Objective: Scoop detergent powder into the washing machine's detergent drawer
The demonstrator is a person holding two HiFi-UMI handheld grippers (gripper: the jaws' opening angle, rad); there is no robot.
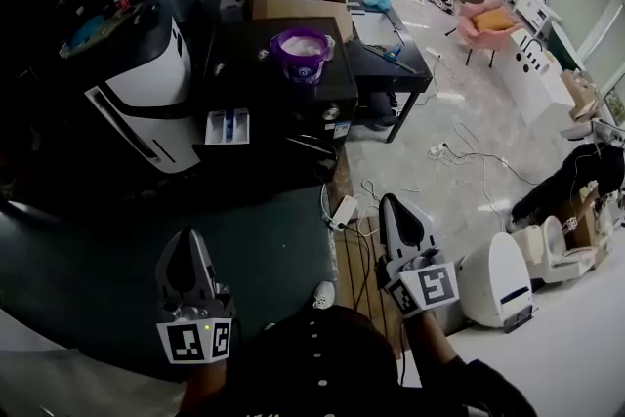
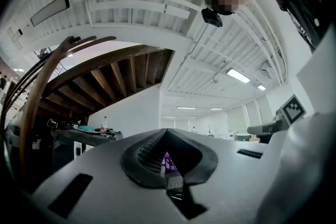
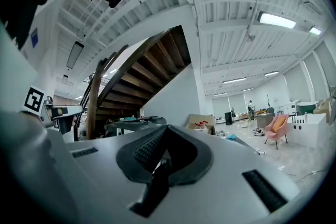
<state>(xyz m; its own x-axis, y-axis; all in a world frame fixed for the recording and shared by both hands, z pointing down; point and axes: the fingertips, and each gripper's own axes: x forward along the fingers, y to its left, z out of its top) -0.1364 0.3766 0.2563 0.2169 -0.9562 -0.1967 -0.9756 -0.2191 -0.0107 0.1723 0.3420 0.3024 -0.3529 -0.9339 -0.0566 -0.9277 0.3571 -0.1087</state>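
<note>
The person is standing well back from the washing machine [image 1: 293, 98]. Both tools are hanging low by the body, so the risks lie in the approach and the scoop to come. A power strip [image 1: 344, 210] and loose cables [image 1: 469, 166] are lying on the floor between the person and the machine, and a careless step could snag them. The purple detergent tub [image 1: 302, 54] is sitting on top of the machine. A push from hard fingers rather than a clean grip on a scoop could probably tip it or slide it off. No scoop is showing clearly from here, so finding its handle may call for a closer look. The detergent drawer [image 1: 228, 125] is standing pulled out at the machine's front left, below and to the left of the tub. Its compartments are narrow, so a tilted or overfilled scoop would likely be spilling powder onto the machine or the floor.

The left gripper [image 1: 187, 237] is holding nothing. Its fingers are pressed together at the tips, and the purple tub is showing far off through the hollow behind them [image 2: 167, 130]. The right gripper [image 1: 394, 204] is likewise pressed shut and empty, pointing level toward the room [image 3: 166, 127].
</note>
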